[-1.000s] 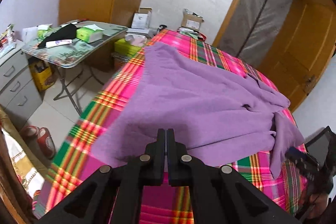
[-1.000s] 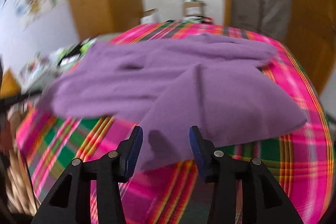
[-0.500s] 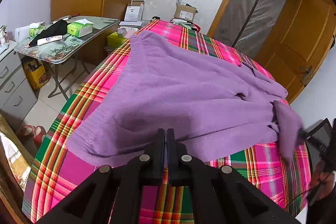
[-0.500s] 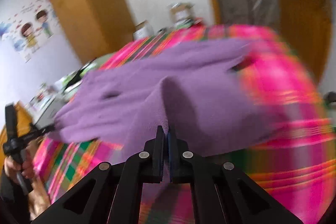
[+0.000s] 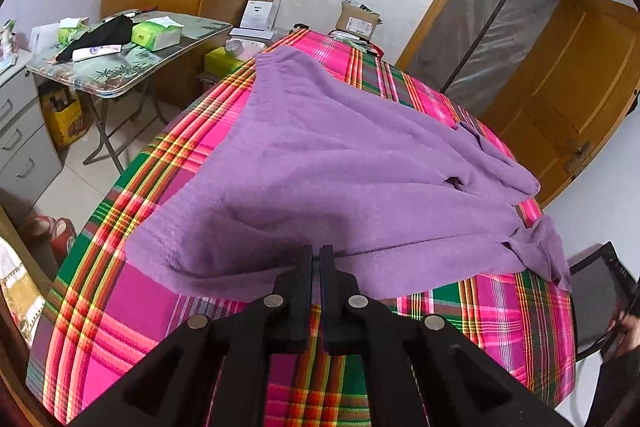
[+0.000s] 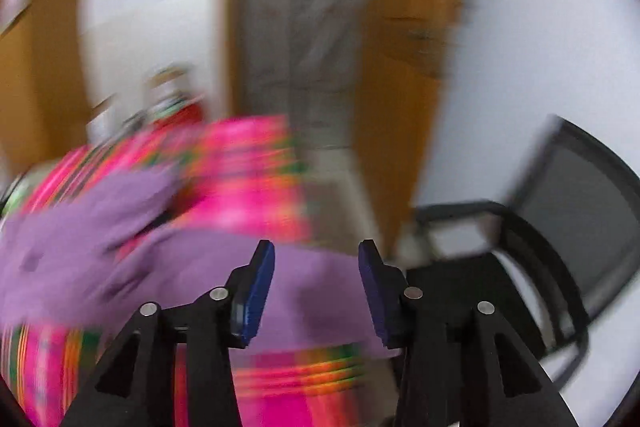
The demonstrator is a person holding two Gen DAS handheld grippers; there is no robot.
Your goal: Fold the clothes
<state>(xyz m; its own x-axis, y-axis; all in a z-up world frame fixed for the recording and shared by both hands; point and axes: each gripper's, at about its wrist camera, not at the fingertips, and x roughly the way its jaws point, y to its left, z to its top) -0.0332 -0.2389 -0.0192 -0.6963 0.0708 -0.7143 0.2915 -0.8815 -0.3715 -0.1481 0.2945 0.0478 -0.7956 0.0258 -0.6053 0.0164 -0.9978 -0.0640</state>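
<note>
A purple garment lies spread over a round table with a pink plaid cloth. My left gripper is shut on the garment's near edge, lifting it slightly. In the blurred right wrist view, my right gripper is open and empty above the garment's right end, near the table's right edge. The garment's far sleeve lies bunched toward the right.
A black chair stands just right of the table and shows in the left wrist view. A folding side table with tissue packs is at far left. Wooden doors and boxes are behind.
My right gripper closed on the garment's right end, swung it, then opened and let go, turning right toward the chair. My left gripper stays shut on the near edge.
</note>
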